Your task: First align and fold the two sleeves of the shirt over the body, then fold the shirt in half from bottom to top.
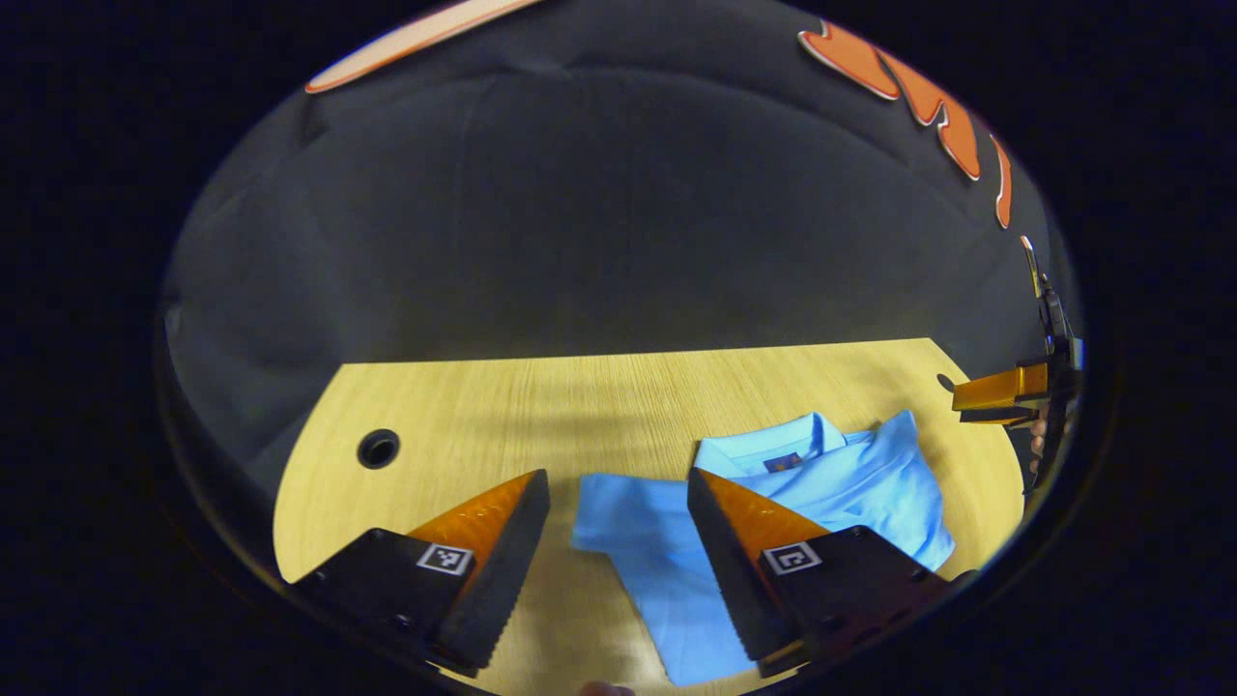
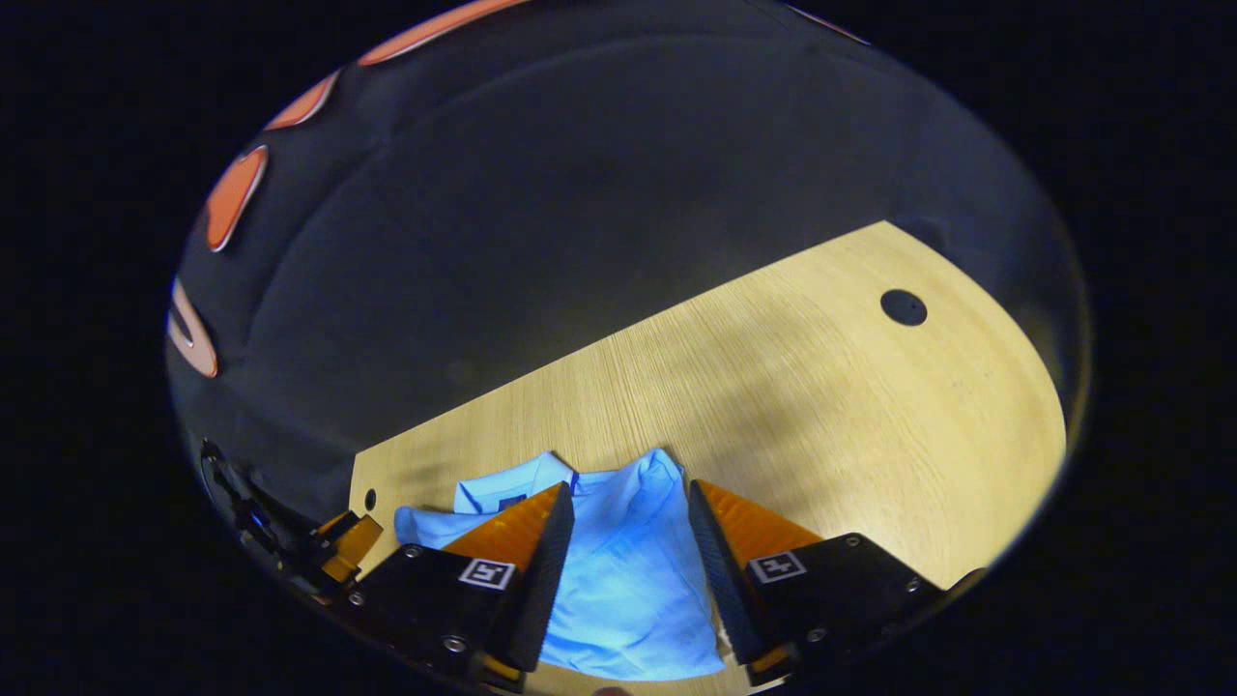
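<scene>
A light blue polo shirt (image 1: 850,488) lies on the wooden table (image 1: 580,406), collar toward the far edge. In the left gripper view one sleeve (image 1: 618,517) sticks out flat to the left, while the other side is folded in over the body. My left gripper (image 1: 618,561) hovers open above that sleeve with nothing between its fingers. In the right gripper view the shirt (image 2: 628,570) lies below my right gripper (image 2: 628,570), which is open and empty. The right gripper (image 1: 995,396) also shows at the far right of the left gripper view; the left gripper (image 2: 343,546) shows at the lower left of the right gripper view.
A round cable hole (image 1: 378,449) sits near the table's left end and another (image 2: 904,307) near its right end. The black cloth wall (image 1: 599,222) rises directly behind the table's far edge. Bare wood (image 2: 850,406) stretches to the right of the shirt.
</scene>
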Available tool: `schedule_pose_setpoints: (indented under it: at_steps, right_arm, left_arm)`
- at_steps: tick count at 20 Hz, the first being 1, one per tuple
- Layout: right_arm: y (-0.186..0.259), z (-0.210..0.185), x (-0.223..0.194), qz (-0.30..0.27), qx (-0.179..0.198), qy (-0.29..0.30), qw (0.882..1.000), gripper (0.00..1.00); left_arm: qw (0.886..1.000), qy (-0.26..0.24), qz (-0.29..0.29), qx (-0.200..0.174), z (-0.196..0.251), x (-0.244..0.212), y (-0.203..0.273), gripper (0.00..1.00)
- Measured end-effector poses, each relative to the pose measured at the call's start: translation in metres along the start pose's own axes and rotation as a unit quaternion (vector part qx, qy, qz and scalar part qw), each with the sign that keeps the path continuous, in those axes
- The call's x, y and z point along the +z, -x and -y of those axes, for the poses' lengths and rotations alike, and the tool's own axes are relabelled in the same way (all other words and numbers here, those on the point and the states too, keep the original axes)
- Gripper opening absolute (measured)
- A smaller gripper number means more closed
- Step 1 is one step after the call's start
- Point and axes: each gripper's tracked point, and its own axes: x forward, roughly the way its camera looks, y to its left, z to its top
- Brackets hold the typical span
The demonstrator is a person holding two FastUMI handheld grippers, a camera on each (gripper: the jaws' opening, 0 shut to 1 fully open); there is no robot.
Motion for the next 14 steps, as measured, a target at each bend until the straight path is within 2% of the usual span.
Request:
schedule_pose_setpoints:
  at_steps: [1,2,4,8,14]
  right_arm:
    - [0.012,-0.004,-0.001,0.009,0.002,0.012,1.000,0.78]
    - [0.024,-0.008,-0.001,0.016,0.006,0.023,1.000,0.85]
    - [0.049,-0.015,-0.004,0.033,0.015,0.044,0.998,0.91]
    - [0.109,-0.016,-0.005,0.090,0.007,0.099,0.991,0.94]
    - [0.214,-0.027,-0.007,0.177,0.030,0.137,0.974,0.94]
  left_arm:
    - [1.000,0.001,0.009,0.003,0.003,0.004,0.018,1.00]
    - [1.000,0.002,0.016,0.004,0.006,0.007,0.033,1.00]
    - [0.999,0.003,0.031,0.006,0.016,0.012,0.067,1.00]
    - [0.997,-0.013,0.074,0.013,0.043,0.021,0.128,1.00]
    - [0.987,-0.031,0.155,0.027,0.085,0.028,0.242,0.99]
